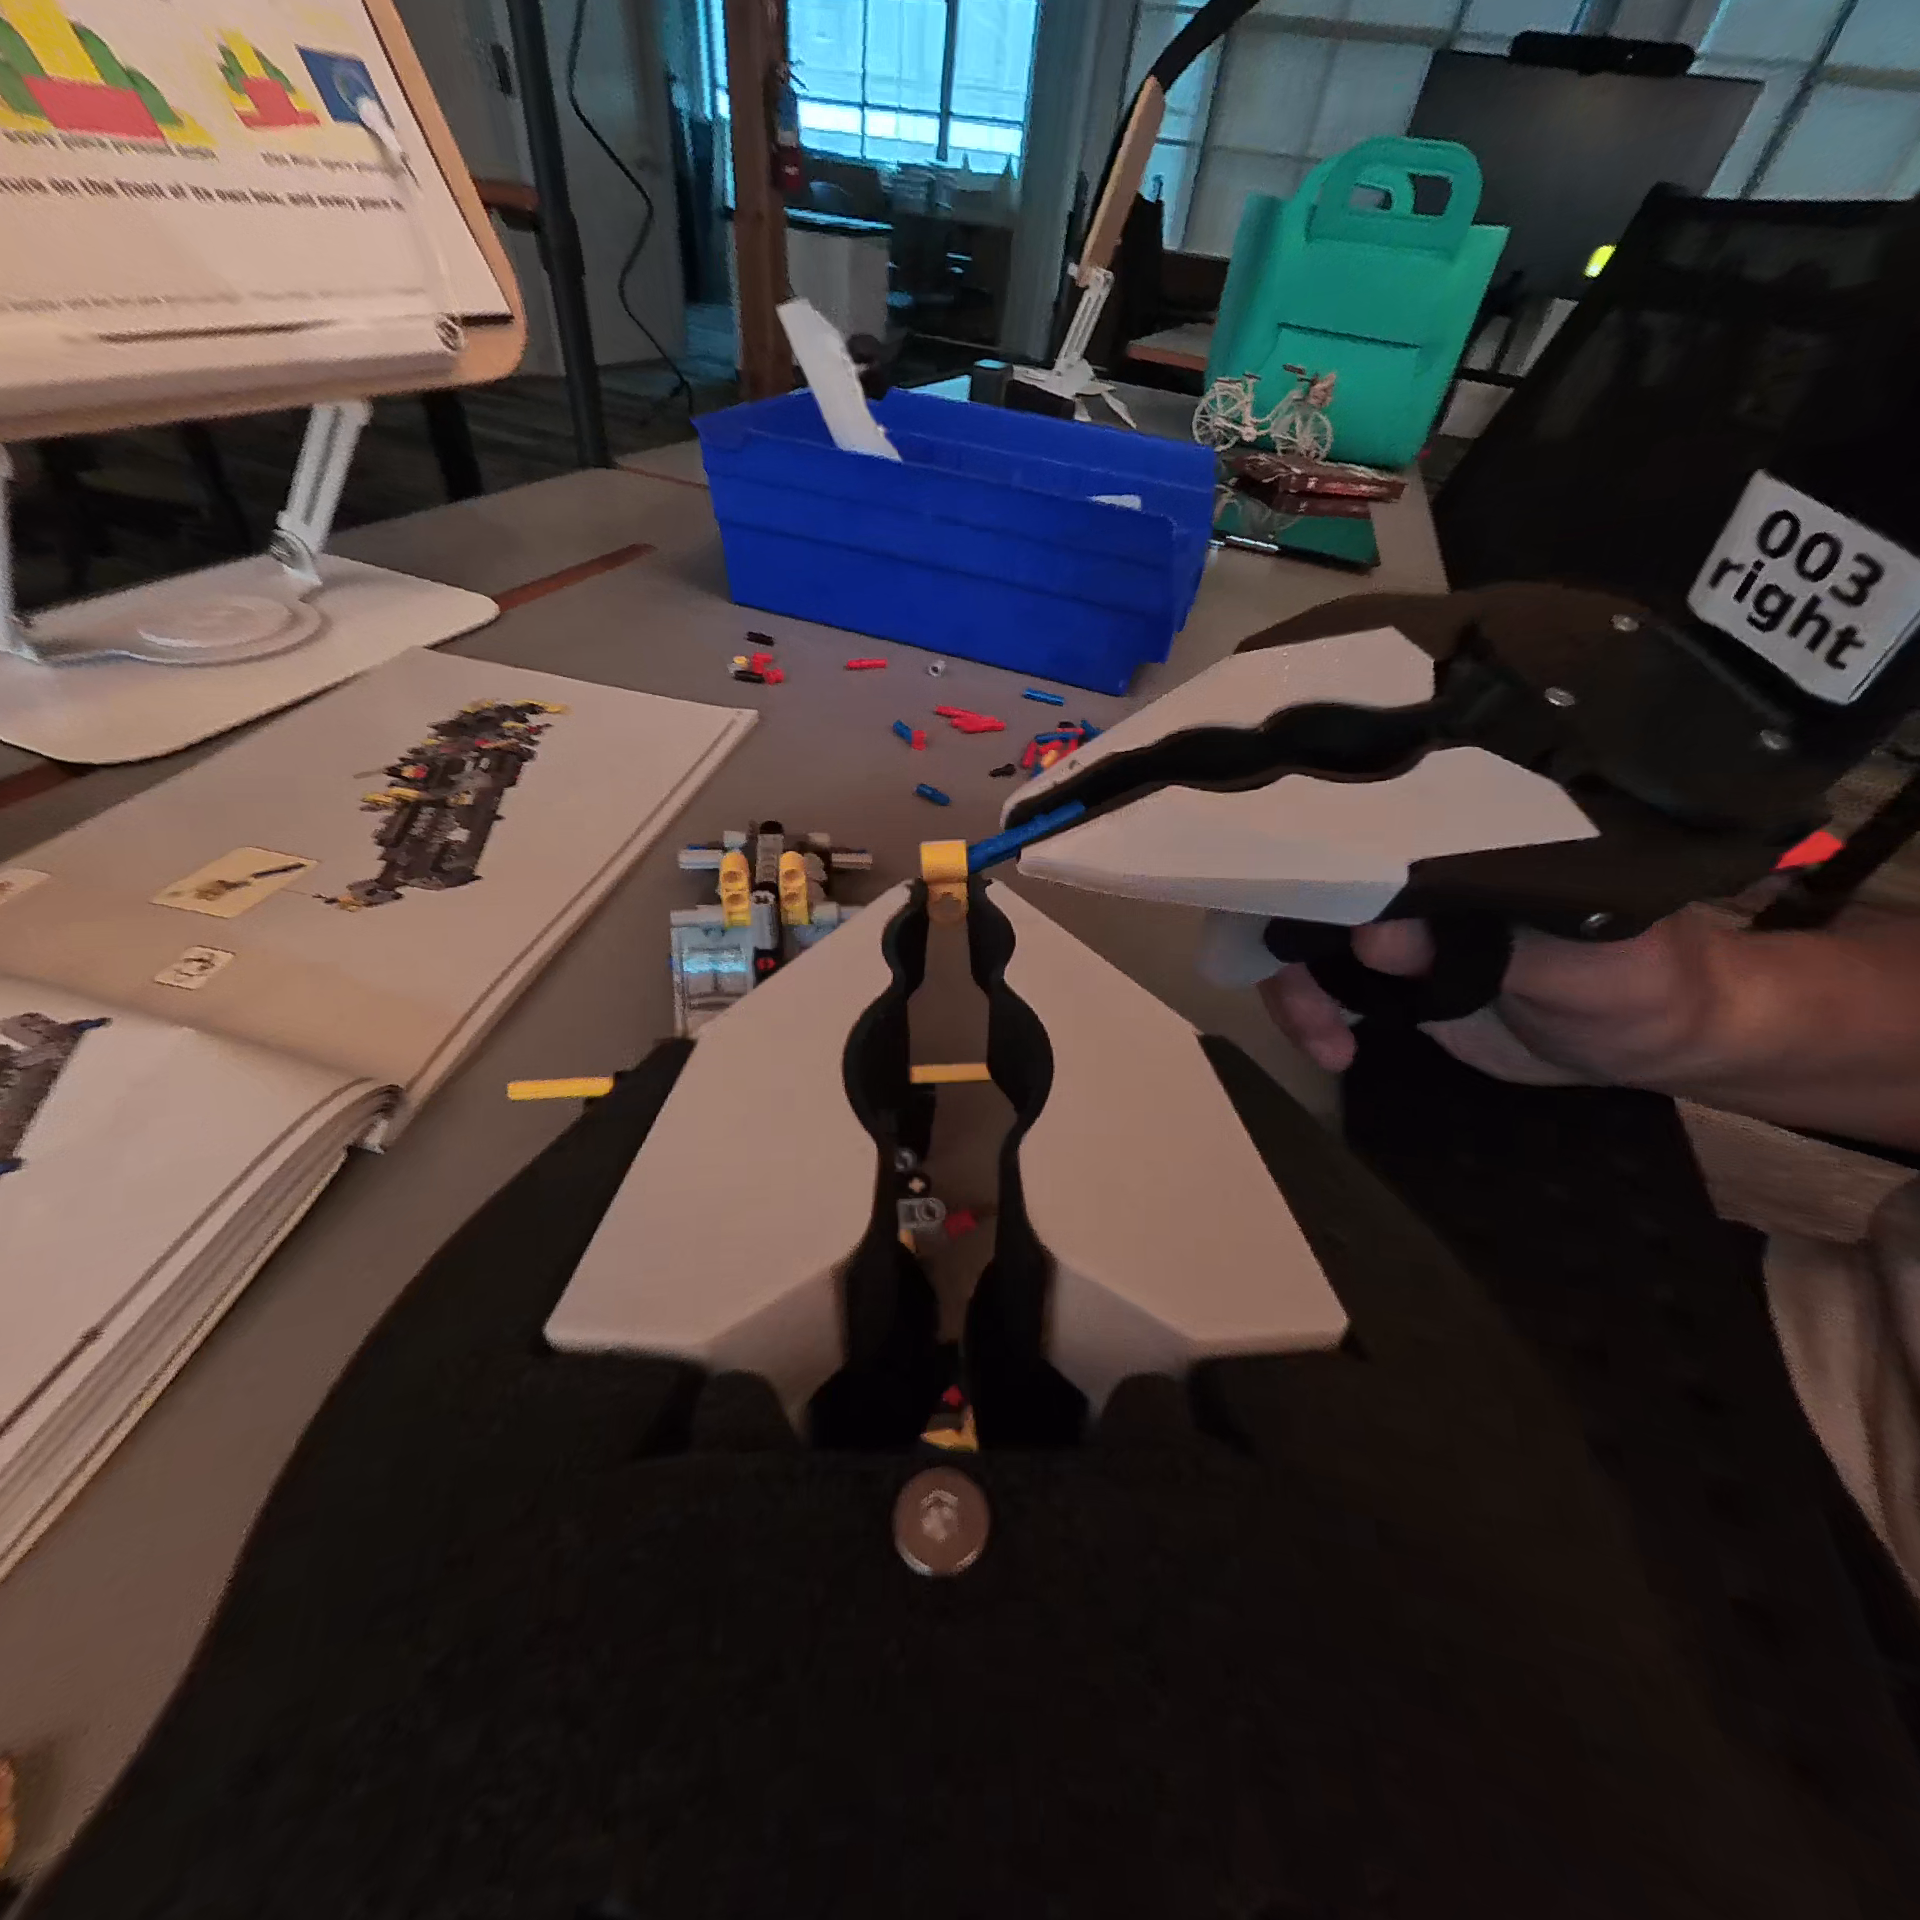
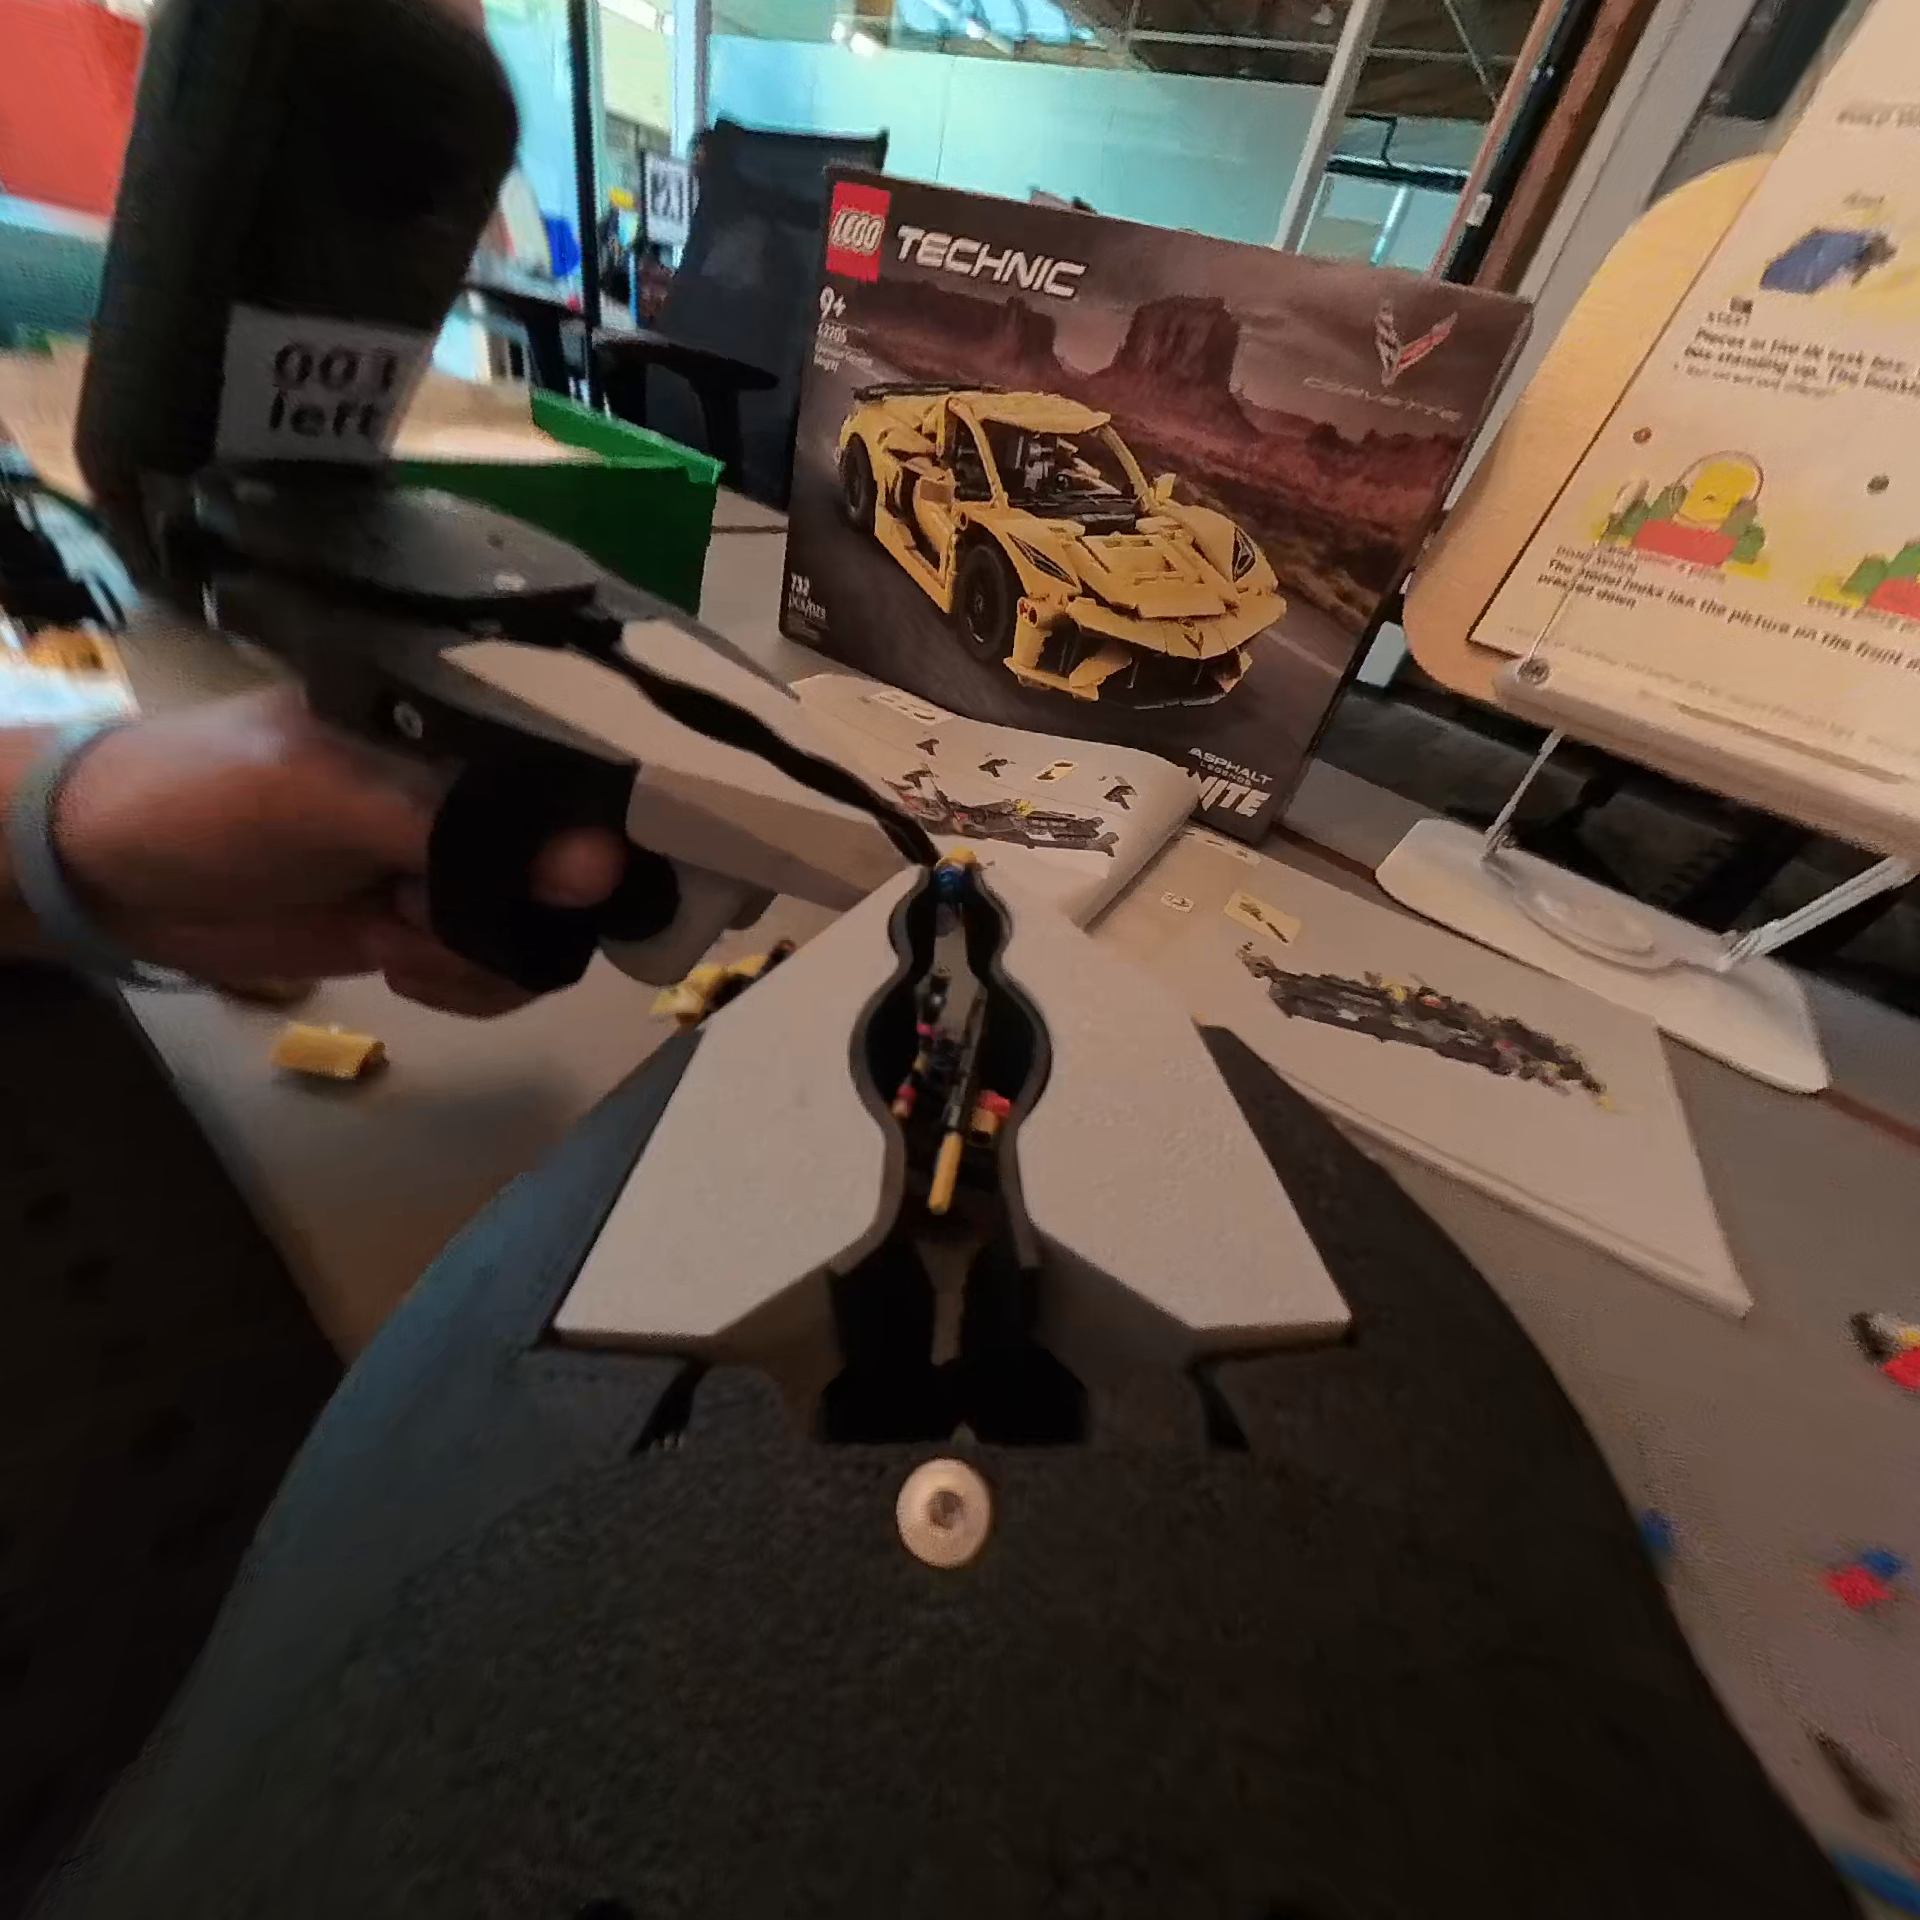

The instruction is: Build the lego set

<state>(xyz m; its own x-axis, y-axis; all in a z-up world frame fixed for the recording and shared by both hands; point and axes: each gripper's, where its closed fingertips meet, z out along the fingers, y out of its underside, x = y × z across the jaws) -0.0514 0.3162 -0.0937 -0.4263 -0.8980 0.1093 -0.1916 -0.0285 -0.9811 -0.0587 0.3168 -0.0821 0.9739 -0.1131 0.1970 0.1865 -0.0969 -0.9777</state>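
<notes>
my left gripper [image 1: 943, 894] pinches the yellow connector [image 1: 945, 868] mid-frame, right gripper [image 1: 1023, 831] clamps the blue pin [image 1: 1023, 831] going in, bare table [image 1: 582, 623] behind.

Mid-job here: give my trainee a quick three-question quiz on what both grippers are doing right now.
1. True or false: the left hand-held gripper is shut on a yellow connector.
2. What does the right hand-held gripper hold?
A. blue pin
B. red brick
C. nothing
3. Fill in: the partly built model lies on the ____, beside the open instruction book.

Key: 1 true; 2 A; 3 table.
</notes>
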